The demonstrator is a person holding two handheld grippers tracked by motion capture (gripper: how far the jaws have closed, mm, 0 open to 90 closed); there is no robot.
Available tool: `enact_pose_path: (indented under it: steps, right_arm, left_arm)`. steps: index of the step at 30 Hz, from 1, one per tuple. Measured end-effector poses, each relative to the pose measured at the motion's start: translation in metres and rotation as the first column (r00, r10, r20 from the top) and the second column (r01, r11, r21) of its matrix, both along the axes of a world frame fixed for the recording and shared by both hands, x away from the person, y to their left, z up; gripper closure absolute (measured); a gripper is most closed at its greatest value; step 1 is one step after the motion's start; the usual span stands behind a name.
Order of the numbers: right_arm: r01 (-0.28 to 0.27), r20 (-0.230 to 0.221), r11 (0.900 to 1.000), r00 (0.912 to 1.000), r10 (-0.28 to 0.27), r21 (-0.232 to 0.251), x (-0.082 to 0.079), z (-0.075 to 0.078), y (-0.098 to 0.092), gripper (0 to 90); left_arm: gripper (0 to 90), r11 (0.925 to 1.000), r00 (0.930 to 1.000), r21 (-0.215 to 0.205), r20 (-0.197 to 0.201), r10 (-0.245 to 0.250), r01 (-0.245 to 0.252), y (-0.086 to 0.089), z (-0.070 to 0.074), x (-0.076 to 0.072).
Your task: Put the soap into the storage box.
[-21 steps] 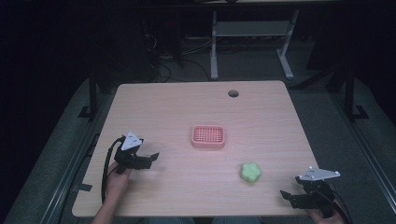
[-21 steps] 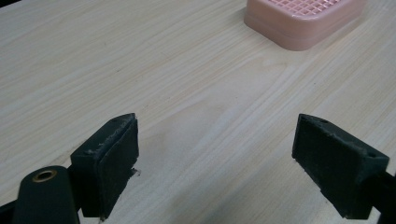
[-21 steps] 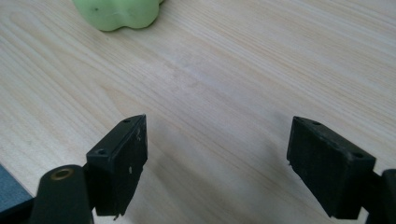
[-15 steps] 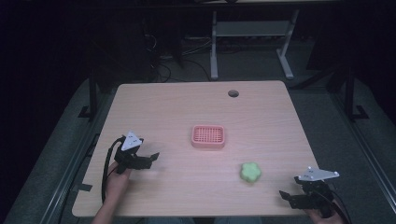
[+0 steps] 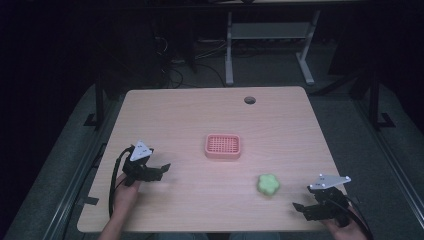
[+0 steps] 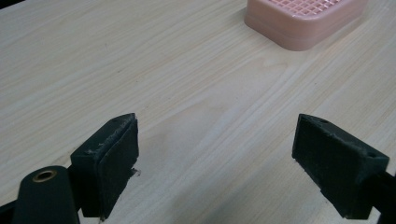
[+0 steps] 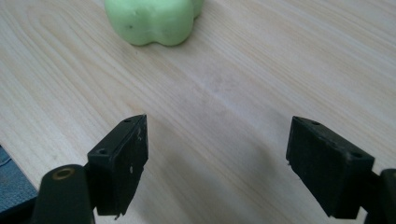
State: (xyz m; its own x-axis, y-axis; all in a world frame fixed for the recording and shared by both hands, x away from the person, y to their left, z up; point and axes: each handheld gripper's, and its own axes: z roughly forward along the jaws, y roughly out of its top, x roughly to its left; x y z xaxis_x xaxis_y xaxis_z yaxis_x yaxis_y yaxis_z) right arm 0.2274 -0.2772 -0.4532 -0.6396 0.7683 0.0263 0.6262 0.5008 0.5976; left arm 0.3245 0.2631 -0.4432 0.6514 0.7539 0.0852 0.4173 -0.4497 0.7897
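A pink slotted tray (image 5: 222,146) lies near the middle of the wooden table (image 5: 190,115); its corner (image 6: 306,21) reaches into the top of the left gripper view. A green flower-shaped block (image 5: 268,184) rests to the tray's front right and sits ahead of the right gripper's jaws (image 7: 152,21). My left gripper (image 5: 159,171) is at the front left, low over the table, open and empty (image 6: 215,158). My right gripper (image 5: 303,210) is at the front right edge, a short way right of the green block, open with nothing between its jaws (image 7: 215,158).
A round cable hole (image 5: 249,100) is in the table's far side. Behind the table stands a white desk frame (image 5: 267,45) amid floor cables. The table's front edge lies just under the right gripper.
The right gripper has shifted slightly toward the table's front edge. The left gripper, tray and green block have stayed in place.
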Motion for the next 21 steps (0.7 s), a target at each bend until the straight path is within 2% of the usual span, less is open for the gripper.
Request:
enact_pose_path:
  steps: [6,8,17,21]
  right_arm:
    - [-0.032,-0.015,0.999,0.9994,0.032,-0.031,0.007,0.005,0.01,20.2]
    - [-0.046,-0.027,0.998,0.9986,0.045,-0.046,0.01,0.012,0.014,19.9]
    - [-0.092,-0.021,0.99,0.9957,0.09,-0.104,0.02,0.03,0.024,19.7]
    - [-0.109,-0.03,0.988,0.9939,0.106,-0.11,0.022,0.032,0.031,19.7]
  left_arm:
    - [14.4,1.0,1.0,-0.001,0.007,-0.002,0.002,0.0,0.001,-0.001]
    - [14.3,1.0,1.0,-0.002,0.004,-0.002,0.002,0.0,0.0,0.0]
    - [14.4,1.0,1.0,-0.01,0.008,0.001,-0.001,0.0,0.001,-0.001]
    - [14.4,0.9999,1.0,-0.013,0.008,0.003,-0.003,0.001,0.001,-0.001]
